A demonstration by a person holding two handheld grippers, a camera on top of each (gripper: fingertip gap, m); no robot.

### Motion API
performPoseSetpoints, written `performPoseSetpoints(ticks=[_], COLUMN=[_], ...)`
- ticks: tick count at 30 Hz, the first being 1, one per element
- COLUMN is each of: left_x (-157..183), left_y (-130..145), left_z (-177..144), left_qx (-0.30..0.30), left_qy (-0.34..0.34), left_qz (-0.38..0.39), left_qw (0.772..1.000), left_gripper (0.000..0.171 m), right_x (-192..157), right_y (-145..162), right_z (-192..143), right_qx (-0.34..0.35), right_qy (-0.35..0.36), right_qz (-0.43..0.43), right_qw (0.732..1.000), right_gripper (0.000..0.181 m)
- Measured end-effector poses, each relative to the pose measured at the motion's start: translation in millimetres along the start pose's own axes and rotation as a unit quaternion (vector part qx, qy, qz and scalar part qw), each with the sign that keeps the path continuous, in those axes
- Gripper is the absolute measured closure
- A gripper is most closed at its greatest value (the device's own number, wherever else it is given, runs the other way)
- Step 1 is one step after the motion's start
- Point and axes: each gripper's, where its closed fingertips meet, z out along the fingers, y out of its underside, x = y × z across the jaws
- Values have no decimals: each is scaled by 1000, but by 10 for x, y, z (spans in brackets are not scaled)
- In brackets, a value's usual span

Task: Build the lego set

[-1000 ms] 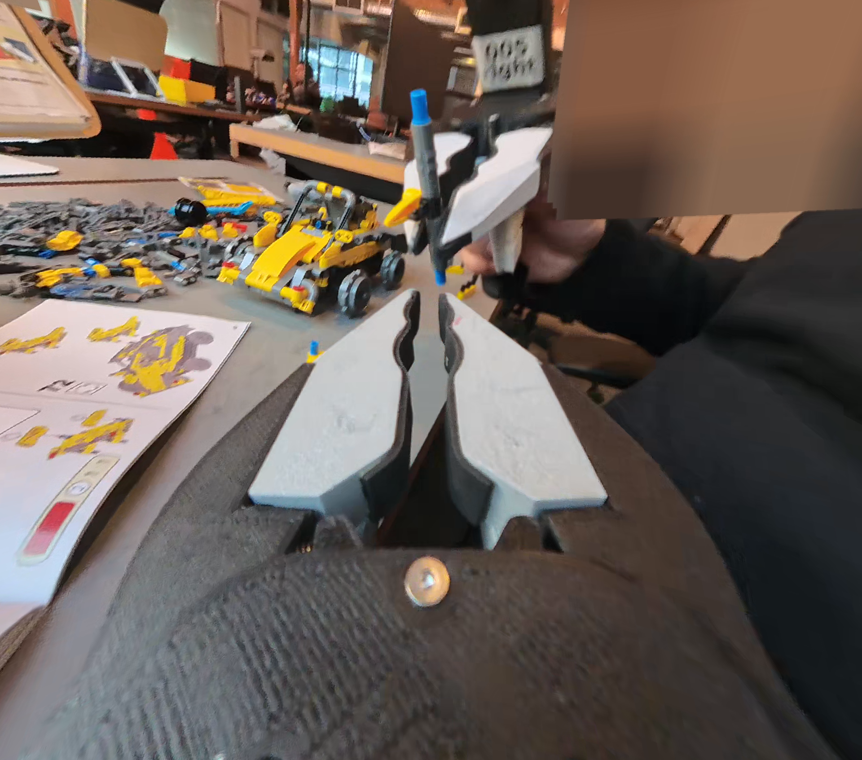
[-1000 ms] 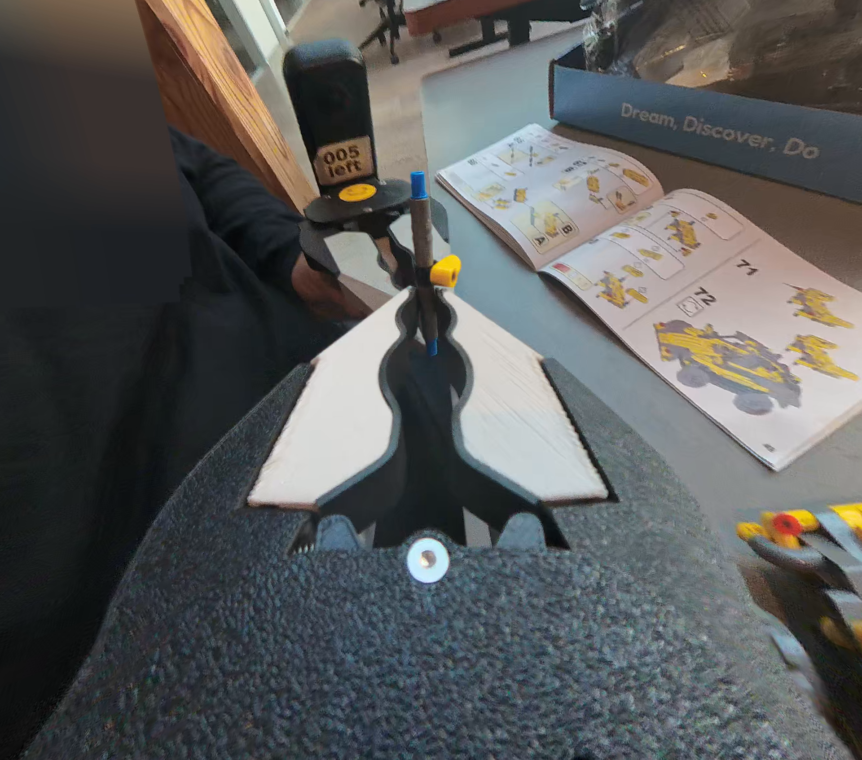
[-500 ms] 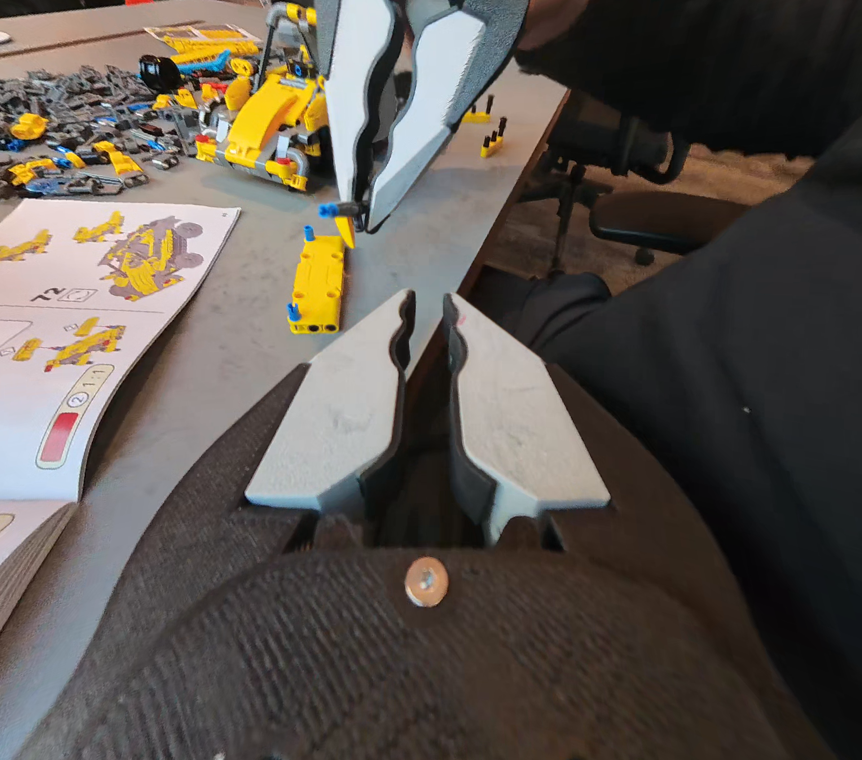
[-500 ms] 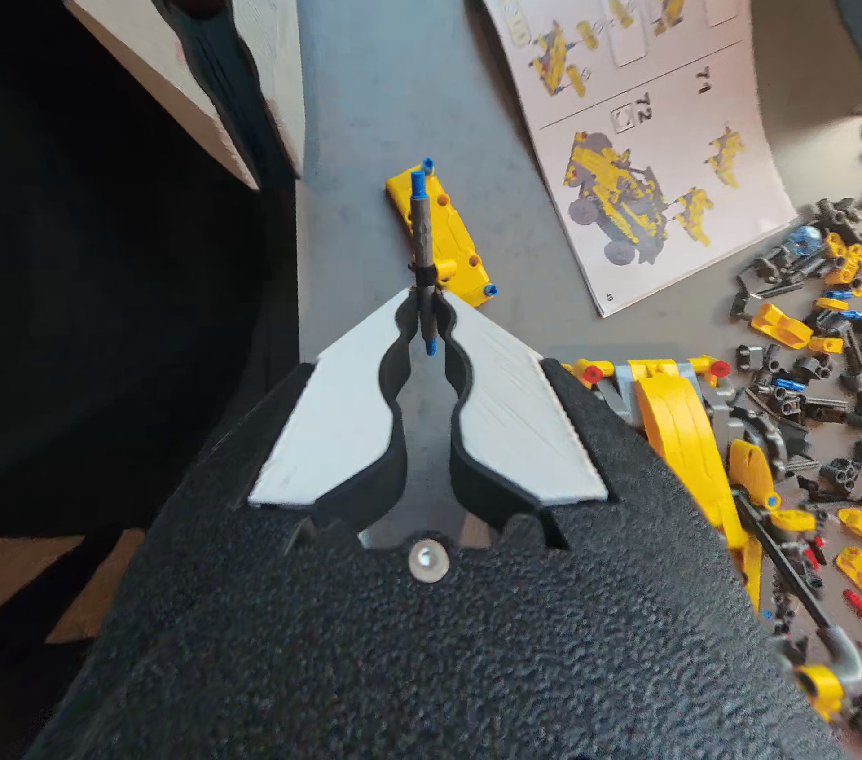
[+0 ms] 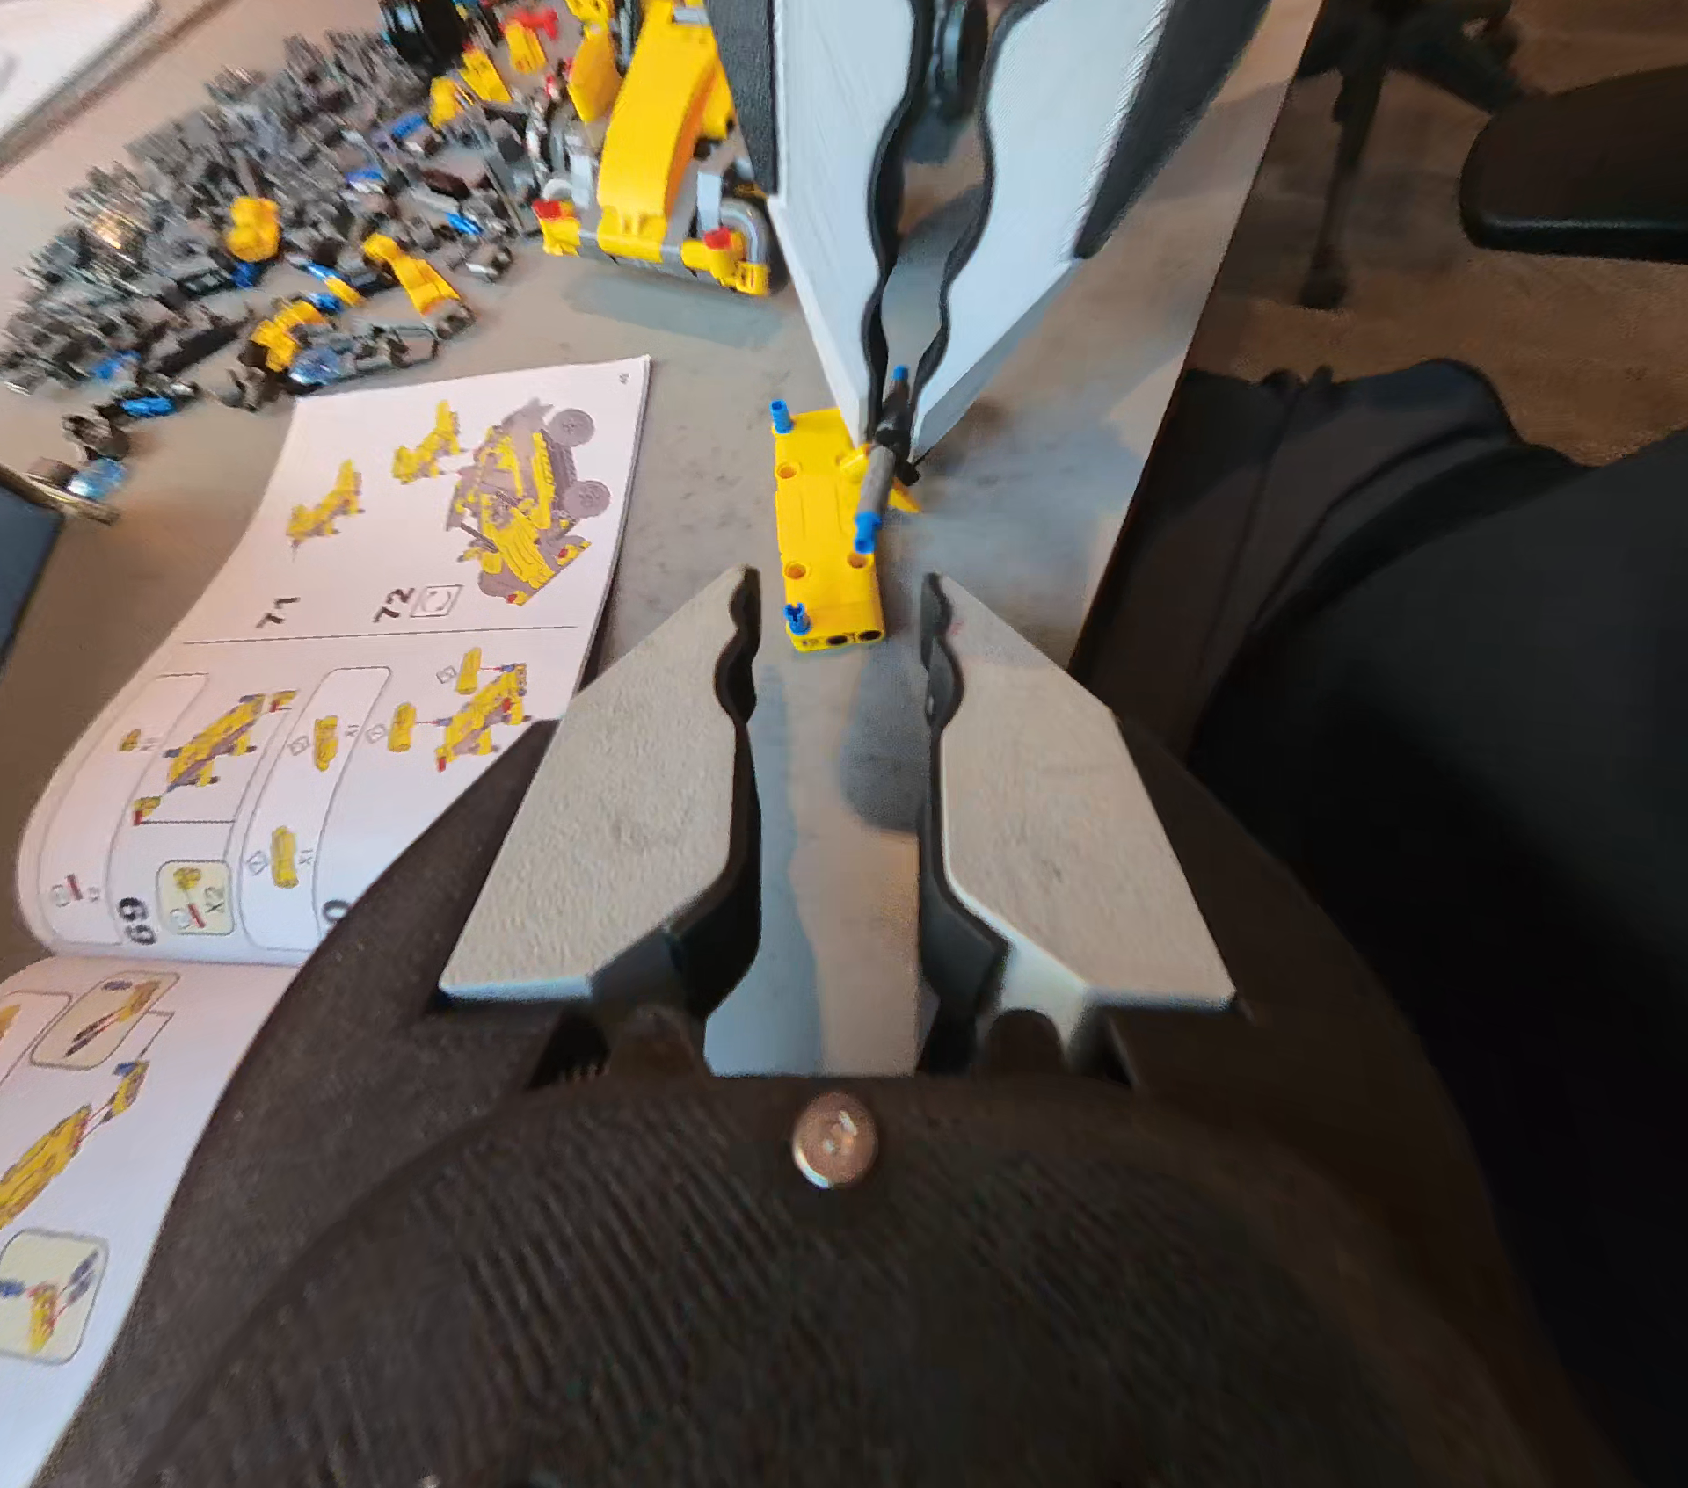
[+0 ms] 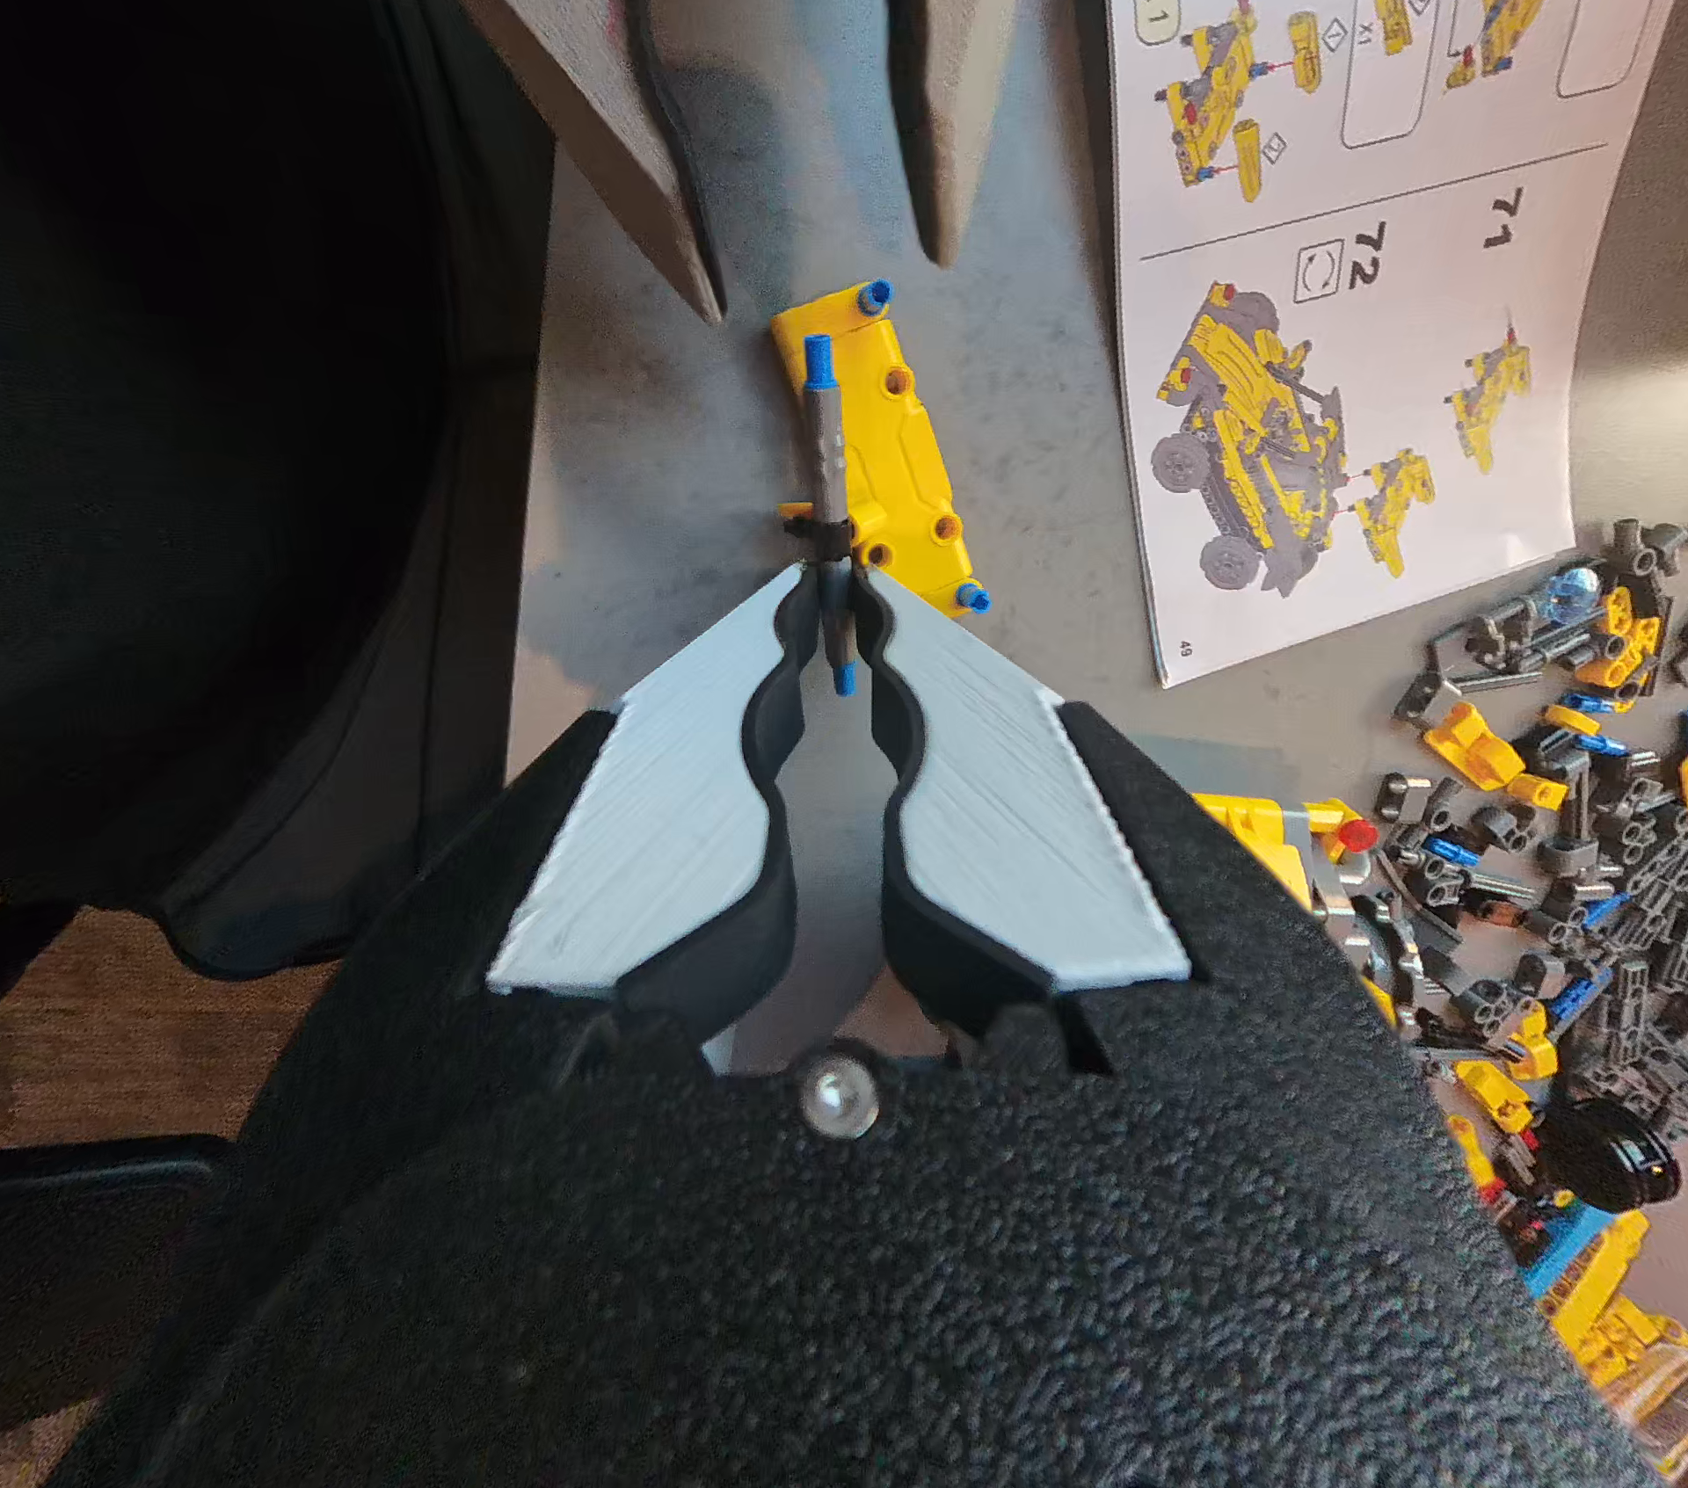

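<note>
My right gripper (image 6: pixel 829 588) is shut on a grey axle (image 6: pixel 828 458) with blue ends and holds it just above a flat yellow panel piece (image 6: pixel 900 467) on the grey table (image 6: pixel 1023 440). The axle carries a small black collar and a yellow bit near my fingertips. My left gripper (image 5: pixel 836 604) is open and empty, its tips just short of the panel's near end (image 5: pixel 827 531). The left wrist view shows the right gripper (image 5: pixel 900 399) pointing down with the axle (image 5: pixel 875 481) lying across the panel. The left gripper also shows at the top of the right wrist view (image 6: pixel 822 284).
An open instruction booklet (image 5: pixel 411 622) lies left of the panel. Behind it stand a part-built yellow vehicle (image 5: pixel 658 138), a pile of loose grey, yellow and blue pieces (image 5: pixel 228 239) and a black wheel (image 5: pixel 420 20). The table edge (image 5: pixel 1142 531) and a person's dark clothing (image 5: pixel 1416 805) are close on the right.
My right gripper came down from up in the air to the table, bringing the axle over the yellow panel. My left gripper tilted down toward the panel and opened wider.
</note>
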Motion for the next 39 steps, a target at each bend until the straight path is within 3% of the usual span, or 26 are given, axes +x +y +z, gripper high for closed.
performPoseSetpoints(ticks=[4,10,15,19,22,26,32,36,39], left_x=[-8,-79,-106,-134,-169,-130,-106,-152,-178], left_y=[65,231,232,119,27,-24,84,-27,-25], left_z=[77,175,182,162,157,158,191,166,161], left_qx=[-37,-106,-108,-75,-55,-38,-69,-46,-47], left_qy=[28,36,33,16,2,8,-17,-50,-62], left_qz=[-31,-45,-58,-51,-36,-8,91,136,179], left_qw=[998,993,992,996,998,999,993,988,981], left_gripper=[139,142,141,141,140,168,168,168,168], right_x=[53,406,472,421,362,307,202,272,256], right_y=[-70,-143,-119,-129,-149,-171,-158,-143,-138], right_z=[-103,-196,-160,-138,-90,-69,-17,-57,-37], right_qx=[15,53,10,-15,-23,-19,-20,-34,-20], right_qy=[37,186,296,338,344,342,331,359,339], right_qz=[-8,-22,-109,-145,-158,-156,-175,-190,-177], right_qw=[999,981,949,930,925,926,927,913,924], right_gripper=[175,174,174,174,175,174,174,173,168])
